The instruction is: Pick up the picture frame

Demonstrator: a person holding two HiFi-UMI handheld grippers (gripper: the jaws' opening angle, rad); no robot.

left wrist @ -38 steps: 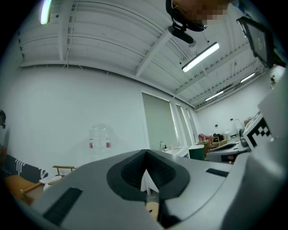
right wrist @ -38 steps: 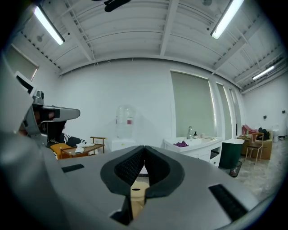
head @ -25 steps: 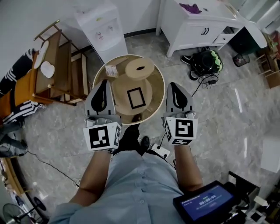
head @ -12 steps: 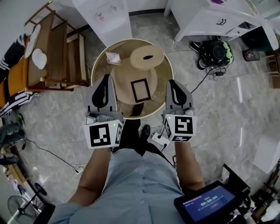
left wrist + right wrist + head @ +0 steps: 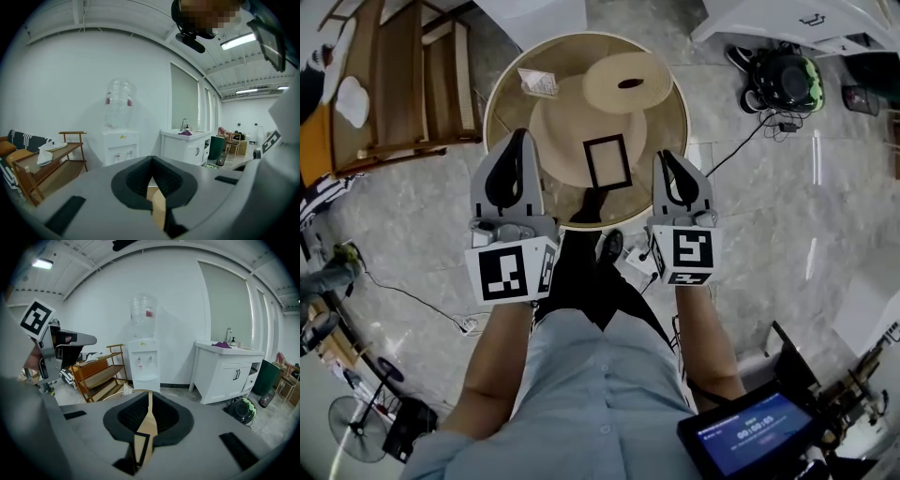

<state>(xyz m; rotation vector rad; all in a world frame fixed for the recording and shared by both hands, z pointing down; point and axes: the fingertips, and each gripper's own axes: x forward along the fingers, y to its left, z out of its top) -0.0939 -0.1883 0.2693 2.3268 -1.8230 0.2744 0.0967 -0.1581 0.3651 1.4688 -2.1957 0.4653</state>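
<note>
Right claw, empty, has just opened a slit near black-rimmed, tan-centred picture frame.

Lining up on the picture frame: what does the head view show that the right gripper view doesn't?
Only the head view: the picture frame whole, lying on the round table, seen between left gripper and right gripper; a tablet screen. Only the right gripper view: water bottle, tap, its own jaws slightly apart, having just been opening, nothing gripped. Both: picture frame, round table, left gripper, wooden shelf.
</note>
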